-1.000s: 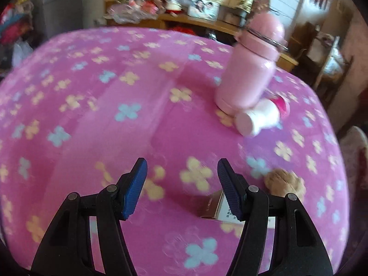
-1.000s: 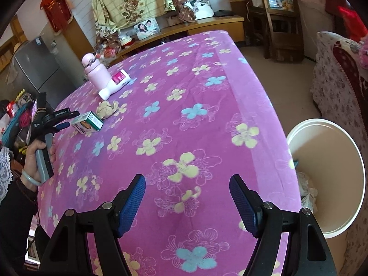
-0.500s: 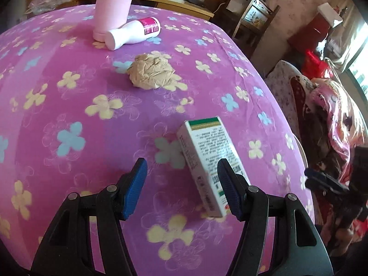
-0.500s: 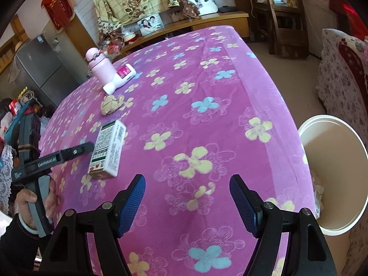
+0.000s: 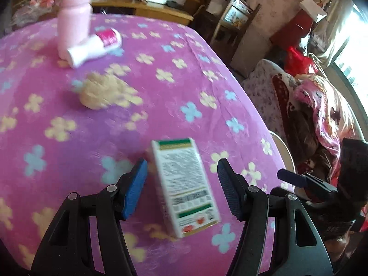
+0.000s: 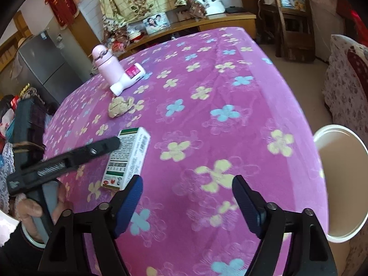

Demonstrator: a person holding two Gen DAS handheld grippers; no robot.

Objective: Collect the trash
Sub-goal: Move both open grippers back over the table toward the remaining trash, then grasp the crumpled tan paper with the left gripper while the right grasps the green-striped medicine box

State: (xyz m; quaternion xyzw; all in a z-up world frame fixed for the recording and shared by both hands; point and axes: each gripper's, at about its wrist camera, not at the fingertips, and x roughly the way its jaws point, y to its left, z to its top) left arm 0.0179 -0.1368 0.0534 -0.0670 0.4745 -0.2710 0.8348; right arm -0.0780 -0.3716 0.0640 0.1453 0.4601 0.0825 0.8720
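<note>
Left gripper (image 5: pixel 181 179) spread wide, blue pads (image 5: pixel 135 188) on either side of a white-and-green carton (image 5: pixel 184 186); clear gap on both flanks, no contact visible, nothing clamped. Carton lying flat on the pink flowered table cover (image 5: pixel 161 105), near the table's front edge, long axis running away from the camera. Right gripper (image 6: pixel 187 203) likewise wide apart and holding nothing, hovering over bare cover at the near edge, its left pad just beside the carton's near end. Beyond the carton, toward mid-table: crumpled tan paper ball (image 5: pixel 101 92); further back, near the far-left edge, an upright pink flask (image 5: pixel 72 23) with a white bottle (image 5: pixel 94 47) on its side, touching the flask's base. Left wrist view heavily motion-blurred; print on carton illegible. Only in the right wrist view: open white bin (image 6: pixel 342 184) on the floor beside the table's right edge, and the hand (image 6: pixel 30 209) gripping the left tool's handle. Only in the left wrist view: the right tool's fingertip past the table's right edge, and a thin arc of the bin rim.
</note>
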